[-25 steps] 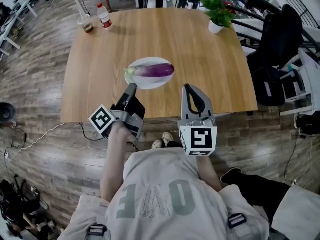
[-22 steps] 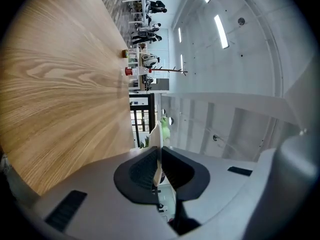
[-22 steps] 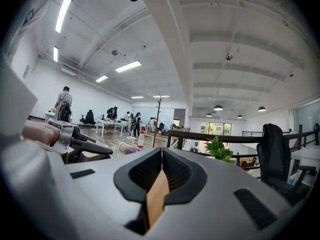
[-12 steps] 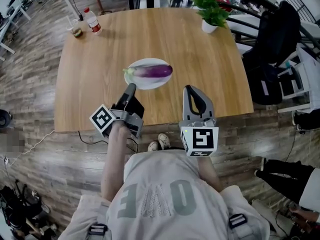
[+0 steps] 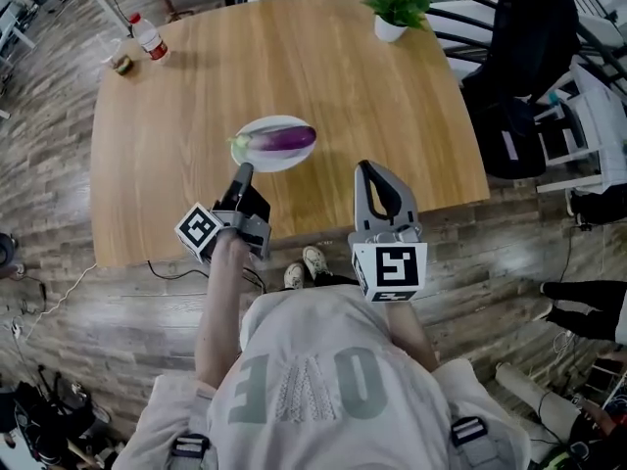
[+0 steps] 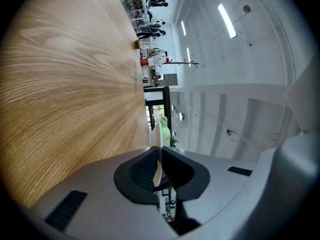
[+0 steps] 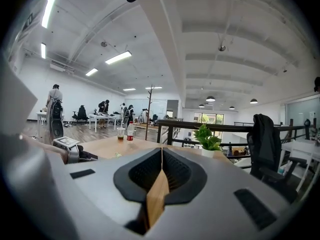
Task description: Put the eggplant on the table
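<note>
A purple eggplant [image 5: 286, 139] with a green stem lies on a white plate [image 5: 257, 157] on the wooden table [image 5: 196, 96]. My left gripper [image 5: 245, 170] is shut and empty, its tip just short of the plate's near left rim. In the left gripper view the shut jaws [image 6: 159, 151] are rolled sideways beside the tabletop, with the pale green stem [image 6: 163, 128] and a white sliver of plate just beyond them. My right gripper [image 5: 364, 169] [image 7: 161, 151] is shut and empty too, over the table's near edge to the right of the plate.
A plastic bottle [image 5: 149, 39] and a cup [image 5: 121, 64] stand at the table's far left corner, a potted plant [image 5: 392, 8] at the far right. A chair with dark clothing [image 5: 519, 67] stands right of the table. Cables lie on the floor.
My left gripper has sunk toward the tabletop, its tip staying at the plate's near left rim. The right gripper has shifted a little. Both stay shut.
</note>
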The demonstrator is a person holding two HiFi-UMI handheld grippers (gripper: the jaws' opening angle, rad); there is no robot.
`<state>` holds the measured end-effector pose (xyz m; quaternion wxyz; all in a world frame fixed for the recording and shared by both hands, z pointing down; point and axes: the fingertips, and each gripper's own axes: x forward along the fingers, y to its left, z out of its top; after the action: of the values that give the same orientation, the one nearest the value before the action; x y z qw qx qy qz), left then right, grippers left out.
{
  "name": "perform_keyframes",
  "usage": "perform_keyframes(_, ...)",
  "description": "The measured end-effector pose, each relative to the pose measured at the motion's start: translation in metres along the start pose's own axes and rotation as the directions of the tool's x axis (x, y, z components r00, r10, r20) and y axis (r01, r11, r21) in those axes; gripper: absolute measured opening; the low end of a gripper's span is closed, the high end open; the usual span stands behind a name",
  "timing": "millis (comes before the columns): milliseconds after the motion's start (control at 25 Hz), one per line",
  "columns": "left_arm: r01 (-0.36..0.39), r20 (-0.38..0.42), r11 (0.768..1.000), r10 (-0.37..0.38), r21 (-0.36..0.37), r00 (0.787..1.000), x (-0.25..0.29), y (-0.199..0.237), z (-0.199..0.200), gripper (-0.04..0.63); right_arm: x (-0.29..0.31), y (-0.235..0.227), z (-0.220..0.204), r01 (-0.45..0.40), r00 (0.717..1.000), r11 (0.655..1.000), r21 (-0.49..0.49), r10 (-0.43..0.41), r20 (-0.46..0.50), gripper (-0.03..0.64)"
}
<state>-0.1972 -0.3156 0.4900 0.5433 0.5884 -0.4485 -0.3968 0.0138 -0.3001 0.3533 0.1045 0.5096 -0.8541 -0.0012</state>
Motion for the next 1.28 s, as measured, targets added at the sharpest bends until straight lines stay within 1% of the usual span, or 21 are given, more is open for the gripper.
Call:
perform_keyframes(200,-0.013,-0.036,1.000,0.012,-0.022,0.999,0.005,0.026,-0.012,0.021,-0.008,-0.013,-0.010,0.034,0.999,0.999,0.009,-0.033,-0.036,0.020)
perform_keyframes(600,-0.075,-0.078,0.997,0.073,-0.017,0.994,0.013,0.059,-0.020,0.021,-0.020,-0.018,-0.021,0.062,0.995,0.998,0.008,-0.061,-0.073,0.020)
perform_keyframes(720,-0.091,-0.079,0.996,0.090,-0.006,0.993,0.013,0.068,-0.019,0.021,-0.021,-0.018,-0.024,0.056,0.995,0.998,0.010,-0.055,-0.084,0.020)
perform_keyframes(920,-0.109,-0.086,0.994,0.107,-0.018,0.991,0.015,0.076,-0.022,0.021,-0.023,-0.018,-0.029,0.059,0.993,0.998,0.001,-0.059,-0.098,0.020)
perform_keyframes(1120,-0.132,-0.092,0.991,0.130,-0.010,0.987,0.014,0.083,-0.020,0.020,-0.023,-0.018,-0.031,0.061,0.992,0.998,0.003,-0.060,-0.107,0.020)
perform_keyframes(1280,-0.164,-0.073,0.986,0.164,0.001,0.984,0.014,0.088,-0.017,0.020,-0.023,-0.018,-0.032,0.063,0.992,0.998,0.003,-0.062,-0.111,0.020)
